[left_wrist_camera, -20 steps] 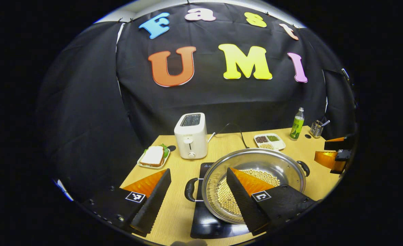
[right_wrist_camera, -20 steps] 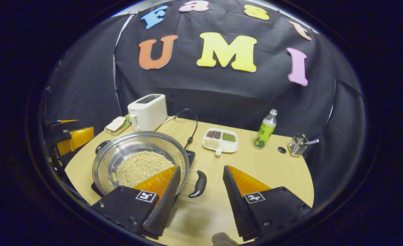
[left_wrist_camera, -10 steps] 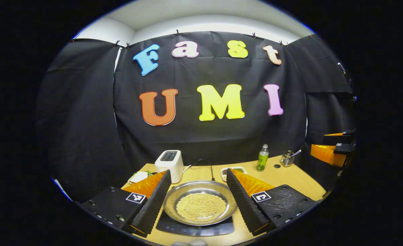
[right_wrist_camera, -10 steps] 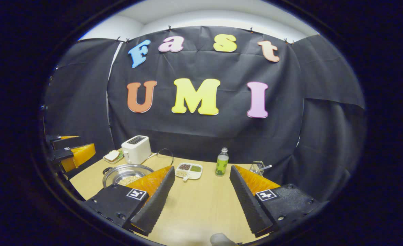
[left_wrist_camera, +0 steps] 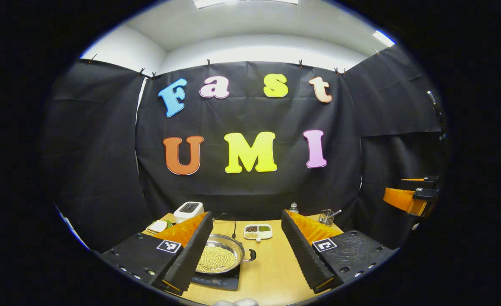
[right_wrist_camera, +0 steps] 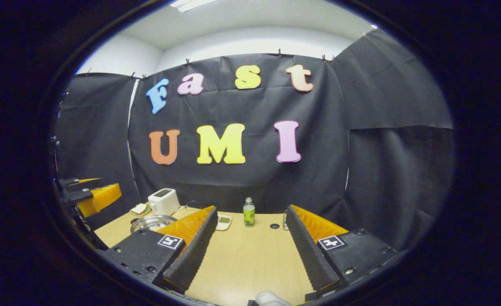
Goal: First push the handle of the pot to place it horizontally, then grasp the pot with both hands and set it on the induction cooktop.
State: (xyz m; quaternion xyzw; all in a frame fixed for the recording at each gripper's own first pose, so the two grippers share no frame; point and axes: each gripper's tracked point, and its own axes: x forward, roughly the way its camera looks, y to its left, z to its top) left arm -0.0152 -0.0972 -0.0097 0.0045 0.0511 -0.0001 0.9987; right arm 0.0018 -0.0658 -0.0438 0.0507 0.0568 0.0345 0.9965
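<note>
Round steel pot [left_wrist_camera: 222, 256] of pale beans sits on the flat black induction cooktop [left_wrist_camera: 216, 282], its left side hidden by a finger [left_wrist_camera: 188, 255] at 7 o'clock. Left gripper [left_wrist_camera: 247, 251] and right gripper [right_wrist_camera: 250, 248] gape wide, empty, above the light wooden table [left_wrist_camera: 271, 263]

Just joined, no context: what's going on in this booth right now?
A person holds a two-finger claw in each hand. The pot, with pale beans in it, sits on the induction cooktop on the table. The left claw and the right claw are both open, holding nothing and apart from the pot. Judging by that, the placing looks done.
</note>
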